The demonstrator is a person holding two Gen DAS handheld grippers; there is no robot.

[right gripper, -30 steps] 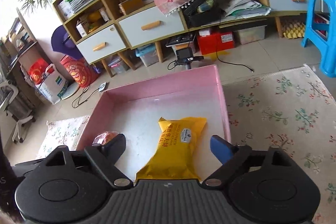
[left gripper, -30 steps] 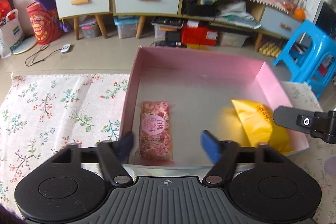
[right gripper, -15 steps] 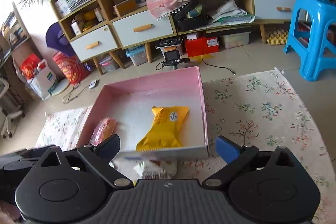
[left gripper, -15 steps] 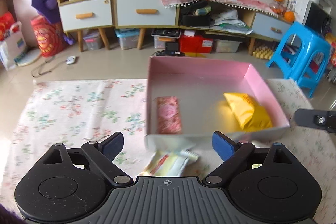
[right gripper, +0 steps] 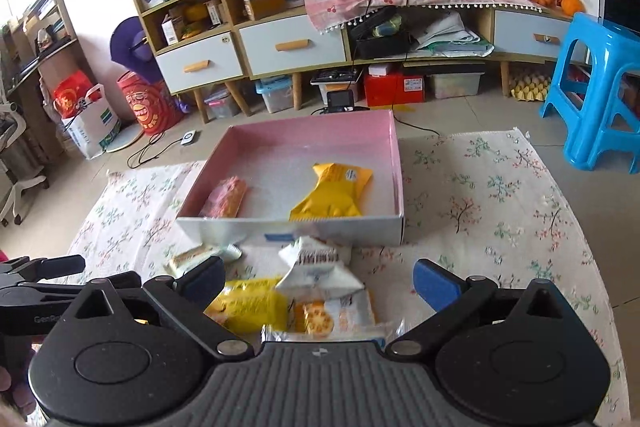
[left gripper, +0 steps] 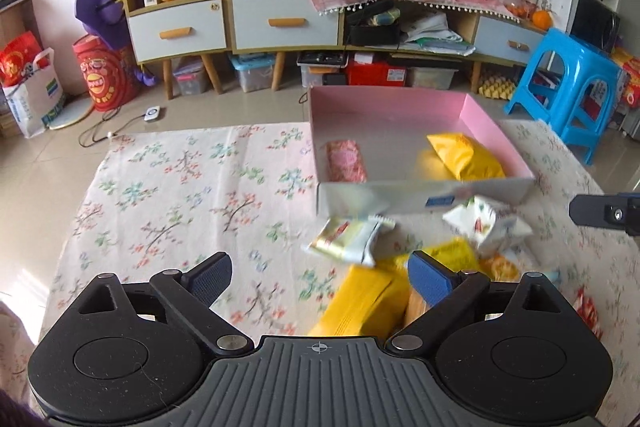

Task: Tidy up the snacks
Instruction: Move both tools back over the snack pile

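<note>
A pink box (left gripper: 496, 131) (right gripper: 394, 143) stands on the floral cloth and holds a pink snack pack (left gripper: 346, 161) (right gripper: 224, 197) and a yellow snack pack (left gripper: 464, 157) (right gripper: 334, 191). In front of it lie loose snacks: a white-and-cream pack (left gripper: 348, 241) (right gripper: 190, 259), a white pack (left gripper: 486, 225) (right gripper: 318, 269), yellow packs (left gripper: 364, 301) (right gripper: 250, 305) and a cracker pack (right gripper: 332, 317). My left gripper (left gripper: 318, 277) is open and empty, above the cloth near the yellow packs. My right gripper (right gripper: 316, 277) is open and empty, over the loose pile.
The floral cloth (left gripper: 180, 195) covers the table. Behind it are the tiled floor, cabinets with drawers (left gripper: 280, 23), a red bucket (left gripper: 102, 79) and a blue stool (left gripper: 572, 79) (right gripper: 604, 87) on the right. My other gripper's edge shows at the right in the left wrist view (left gripper: 604, 213).
Both grippers have drawn back and up from inside the box. The two packs stay in the box, and the loose snack pile in front of it has come into view.
</note>
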